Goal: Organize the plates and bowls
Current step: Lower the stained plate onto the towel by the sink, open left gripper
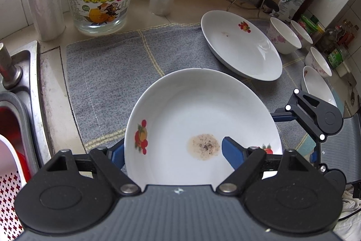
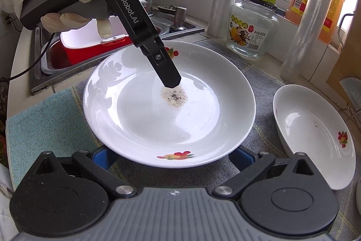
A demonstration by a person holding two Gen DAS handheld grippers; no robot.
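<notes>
Now, from my left wrist, my left tongs [image 1: 173,150] are clamped on the rim of the near plate [image 1: 203,110], one finger under and one inside, so it can be carried level; it holds a speckled smear (some dried sauce, I'd guess). A second plate [image 1: 241,44] lies apart on the grey cloth [image 1: 108,69], four bowls [image 1: 284,37] beyond it. From my right wrist, my right tongs [image 2: 173,156] stand apart, reaching under the plate's near rim as support.
</notes>
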